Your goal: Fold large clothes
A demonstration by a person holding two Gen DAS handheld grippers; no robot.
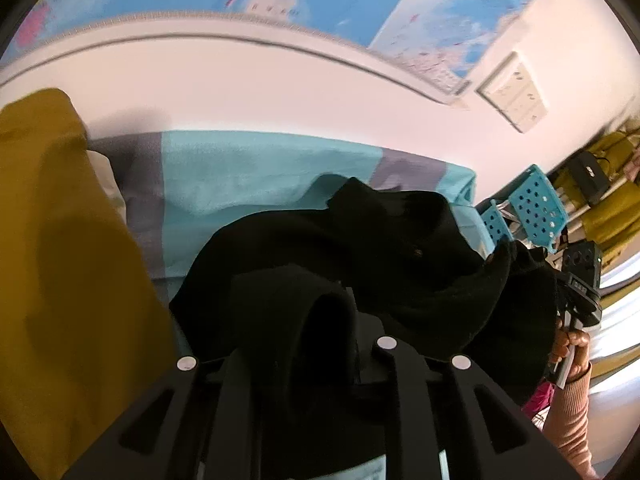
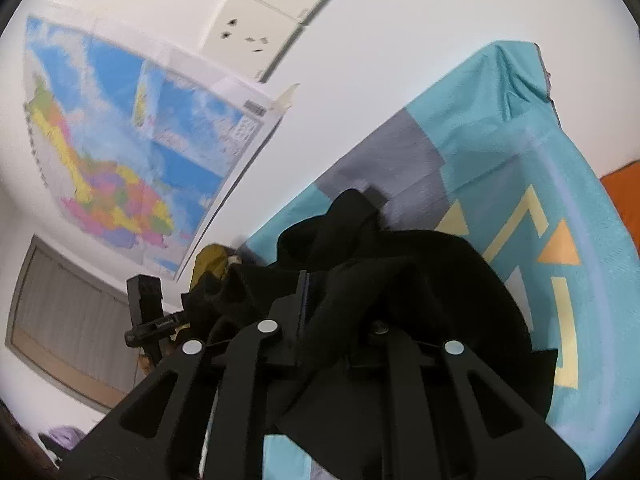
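Observation:
A black garment (image 1: 392,248) hangs bunched between both grippers, lifted above a teal and grey patterned cloth (image 1: 248,176). My left gripper (image 1: 320,320) is shut on a fold of the black garment; its fingertips are hidden in the fabric. My right gripper (image 2: 332,300) is shut on another part of the same garment (image 2: 420,280). The right gripper also shows at the right edge of the left wrist view (image 1: 576,300), and the left one at the left in the right wrist view (image 2: 148,316). A mustard yellow garment (image 1: 60,260) fills the left of the left wrist view.
The teal cloth (image 2: 540,184) covers the surface against a white wall with a world map (image 2: 132,152) and sockets (image 2: 272,8). A teal perforated basket (image 1: 536,208) and hanging yellow clothes (image 1: 612,208) stand at the right. A window blind (image 2: 64,320) is at the lower left.

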